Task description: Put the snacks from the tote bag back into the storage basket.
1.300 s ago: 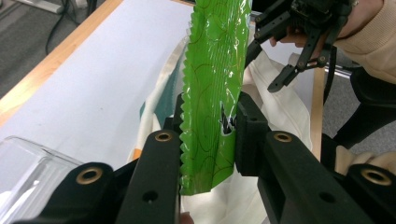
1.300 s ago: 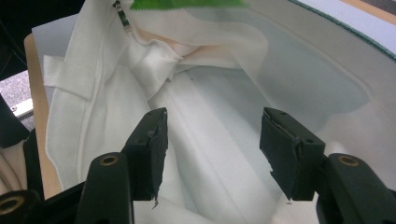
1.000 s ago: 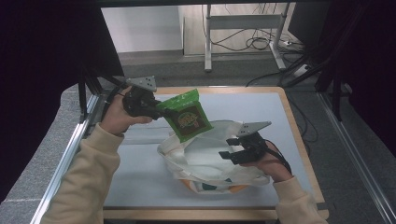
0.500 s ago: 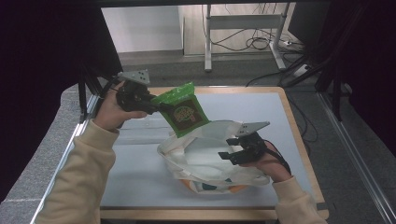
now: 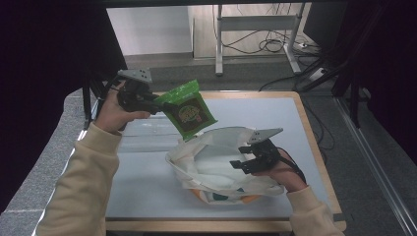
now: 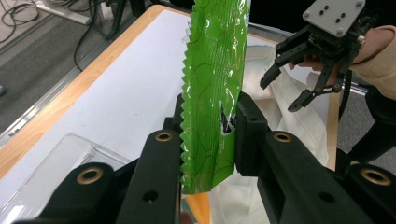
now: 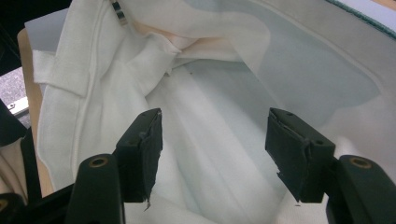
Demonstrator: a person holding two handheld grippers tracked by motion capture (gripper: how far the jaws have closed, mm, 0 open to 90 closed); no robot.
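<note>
Green shiny snack packet (image 5: 188,109) has risen higher above the white cloth bag (image 5: 216,164); your left gripper (image 5: 150,102) pinches it tight; your right gripper (image 5: 247,162) waits wide open, empty, inside the bag's mouth.

Clear plastic tray (image 6: 51,163) on table (image 5: 295,105); cables (image 5: 268,45) behind, prob. floor.

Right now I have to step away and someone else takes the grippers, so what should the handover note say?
Left gripper: shut on the green snack packet, held in the air over the far left of the table, just beyond the bag's rim.
Right gripper: open, jaws wide, inside the mouth of the white cloth bag, gripping nothing.
Done: packet picked up, bag mouth standing open.
Left: lower the packet into the bag and release it. A clear plastic tray lies near the left gripper.
</note>
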